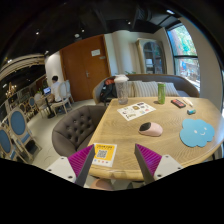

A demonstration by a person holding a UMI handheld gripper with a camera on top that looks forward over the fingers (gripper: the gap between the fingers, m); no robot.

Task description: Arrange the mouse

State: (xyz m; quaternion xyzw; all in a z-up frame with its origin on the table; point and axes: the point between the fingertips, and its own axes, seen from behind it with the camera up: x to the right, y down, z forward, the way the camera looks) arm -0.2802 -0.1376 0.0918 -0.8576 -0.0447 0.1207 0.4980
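Ahead, the mouse (151,128) lies beyond the open claw (115,160), untouched.

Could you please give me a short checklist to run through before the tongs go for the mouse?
1. Tongs open: ok, the two fingers stand apart with nothing between them.
2. Mouse in sight: ok, it lies on the wooden table, beyond the fingers and slightly toward the right one.
3. Blue mat free to take the mouse: ok, its surface looks bare, and it lies just beyond the mouse.
4. Path to the mouse: ok, only bare tabletop shows between fingers and mouse.
5. Neighbours clear: ok, the paper sheet and green bottle lie apart from it.
6. Mouse cable: cannot tell.
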